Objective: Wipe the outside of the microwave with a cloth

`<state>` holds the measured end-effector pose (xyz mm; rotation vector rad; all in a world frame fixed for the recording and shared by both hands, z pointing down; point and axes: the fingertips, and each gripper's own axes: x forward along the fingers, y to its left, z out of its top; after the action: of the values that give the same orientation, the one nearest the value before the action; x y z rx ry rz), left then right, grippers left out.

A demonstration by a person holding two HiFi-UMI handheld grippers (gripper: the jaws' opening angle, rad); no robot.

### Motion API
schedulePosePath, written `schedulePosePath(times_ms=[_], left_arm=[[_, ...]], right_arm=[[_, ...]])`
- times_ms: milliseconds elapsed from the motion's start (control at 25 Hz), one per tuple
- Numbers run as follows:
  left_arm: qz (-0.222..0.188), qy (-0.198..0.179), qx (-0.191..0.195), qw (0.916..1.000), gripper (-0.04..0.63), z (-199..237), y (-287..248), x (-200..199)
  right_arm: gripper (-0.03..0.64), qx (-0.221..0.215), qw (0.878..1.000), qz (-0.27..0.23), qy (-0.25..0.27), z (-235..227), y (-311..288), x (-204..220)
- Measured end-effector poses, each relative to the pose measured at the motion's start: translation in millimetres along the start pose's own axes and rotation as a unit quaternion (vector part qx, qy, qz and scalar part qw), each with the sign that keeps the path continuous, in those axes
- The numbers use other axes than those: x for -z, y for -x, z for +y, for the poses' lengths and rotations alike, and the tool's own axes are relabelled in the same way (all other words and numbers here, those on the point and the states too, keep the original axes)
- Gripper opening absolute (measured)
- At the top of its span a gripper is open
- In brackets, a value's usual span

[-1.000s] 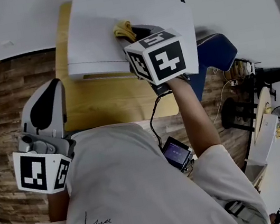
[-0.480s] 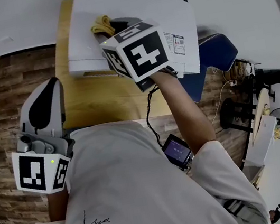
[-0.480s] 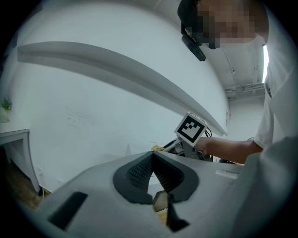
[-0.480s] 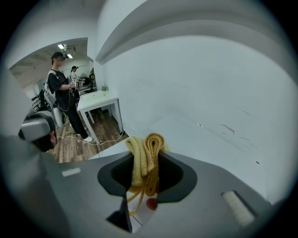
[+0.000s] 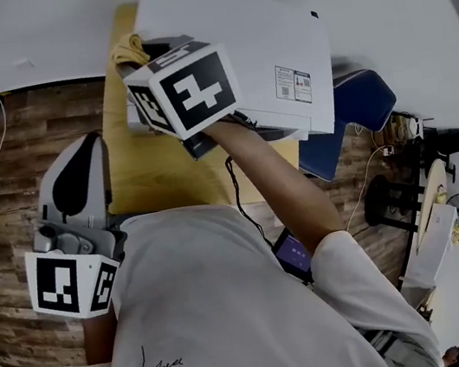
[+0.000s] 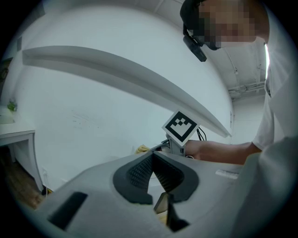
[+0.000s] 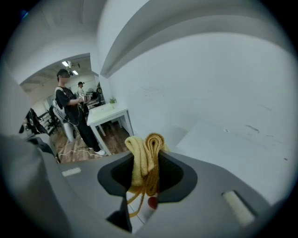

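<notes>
The right arm (image 5: 275, 181) reaches forward, nearly straight, to the left end of the white box-shaped microwave (image 5: 249, 36). The right gripper (image 7: 147, 163) is clamped on a folded yellow cloth (image 5: 127, 48) – the fabric bulges up between both jaws. The cloth sits at the microwave's top left edge. The left gripper (image 6: 152, 159) is held low and back, well apart from the microwave, beside the person's left hip – its jaws are together at the tips with nothing between them, pointing towards the microwave.
</notes>
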<state>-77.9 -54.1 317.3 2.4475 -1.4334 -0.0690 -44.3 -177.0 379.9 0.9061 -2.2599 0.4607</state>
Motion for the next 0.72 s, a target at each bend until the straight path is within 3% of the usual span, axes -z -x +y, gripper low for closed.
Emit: schedulePosePath(times_ms=[160,240,440,720], left_arm=[[-0.01,-0.002,-0.016,0.9998,-0.003,9,7,-8],[-0.013,-0.005,-0.023,0.9996,-0.003,13,9,-12],[-0.014,-0.008,-0.034,0.9993,-0.002,22,10,-14],[-0.008,-0.019,-0.006,0.9998,-0.003,0,-4,-17]], right_arm=[[0.12,-0.107,0.994,-0.015,-0.027,48,-3,-16],[0.121,-0.128,0.991,-0.032,-0.025,60,5,-24],[0.121,-0.128,0.989,-0.063,-0.032,50,29,-26],[0.124,-0.096,0.988,-0.104,-0.062,15,70,-12]])
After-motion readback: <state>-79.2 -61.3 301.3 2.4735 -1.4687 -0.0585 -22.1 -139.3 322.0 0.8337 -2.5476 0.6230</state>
